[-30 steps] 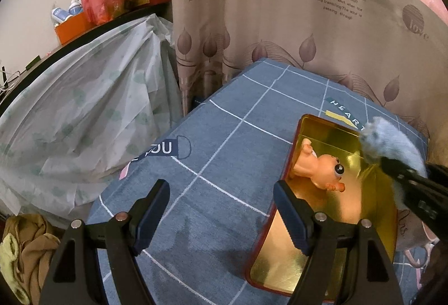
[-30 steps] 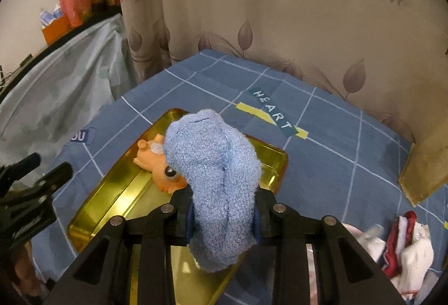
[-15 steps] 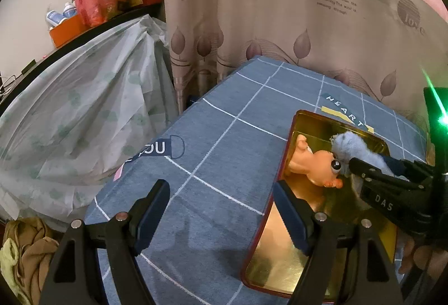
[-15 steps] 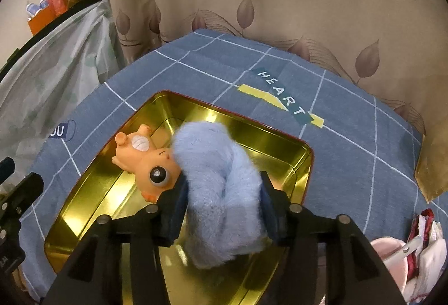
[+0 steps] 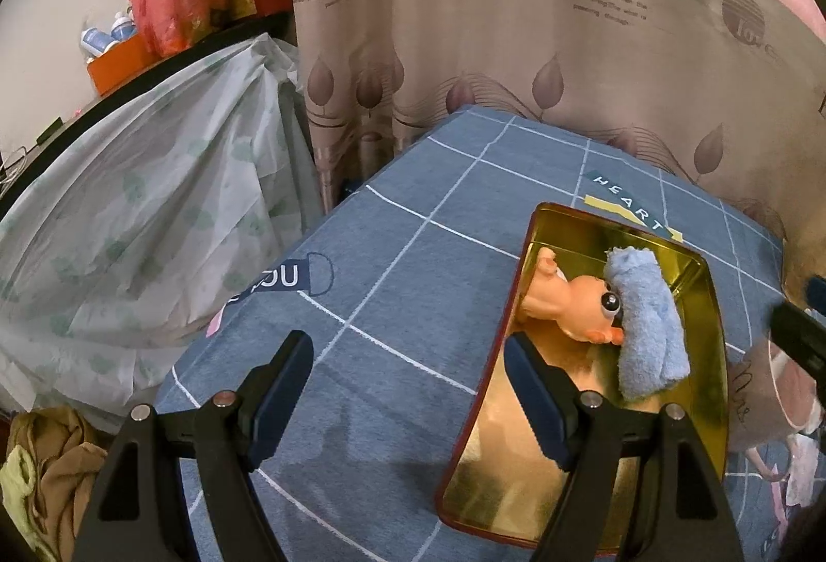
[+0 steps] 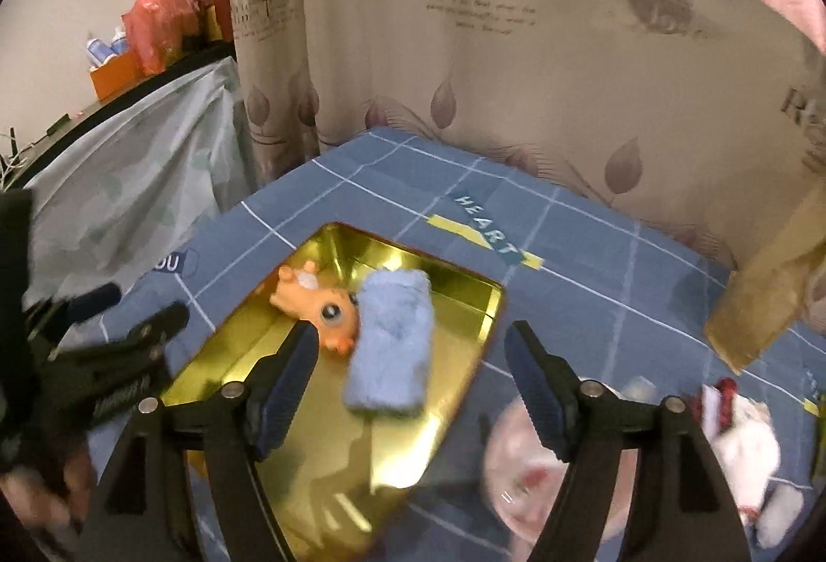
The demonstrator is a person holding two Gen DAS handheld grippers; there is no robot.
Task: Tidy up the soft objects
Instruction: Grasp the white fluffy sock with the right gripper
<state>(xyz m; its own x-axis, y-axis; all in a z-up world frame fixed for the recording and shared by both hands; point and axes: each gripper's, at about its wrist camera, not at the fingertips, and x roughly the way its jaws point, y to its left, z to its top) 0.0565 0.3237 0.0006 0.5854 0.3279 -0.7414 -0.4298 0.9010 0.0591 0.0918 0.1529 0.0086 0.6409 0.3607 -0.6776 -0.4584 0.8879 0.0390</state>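
Seen first from the left wrist camera, a gold tray (image 5: 707, 304) lies at the lower right of the frame on a blue checked cloth (image 5: 392, 283). Inside it a rolled blue towel (image 5: 645, 324) lies flat, its long axis running from the upper middle of the tray toward the lower right. An orange toy (image 5: 573, 296) lies touching the towel's left side, its big eye toward the towel. The left gripper (image 5: 408, 397) fills the lower centre, pointing steeply down at the cloth, its jaws spread wide with nothing between them; the right-hand finger overlaps the tray's left rim in the picture. At the right edge, a dark blurred piece of the right gripper (image 5: 797, 330) shows, too little to read its jaws. A leaf-print curtain (image 5: 516, 46) hangs behind.

Next, from the right wrist camera, the tray (image 6: 464, 304) sits at centre, running from the upper centre to the lower left. The towel (image 6: 390, 340) lies along it, one end toward the upper right, the other toward the bottom of the frame, blurred. The toy (image 6: 315, 299) lies at its left, touching it. The right gripper (image 6: 408, 381) points down over the tray's near part; its jaws have just been opening and stand apart, clear of the towel, which lies beyond the tips and free. The left gripper (image 6: 139, 319) shows at the left edge, blurred.
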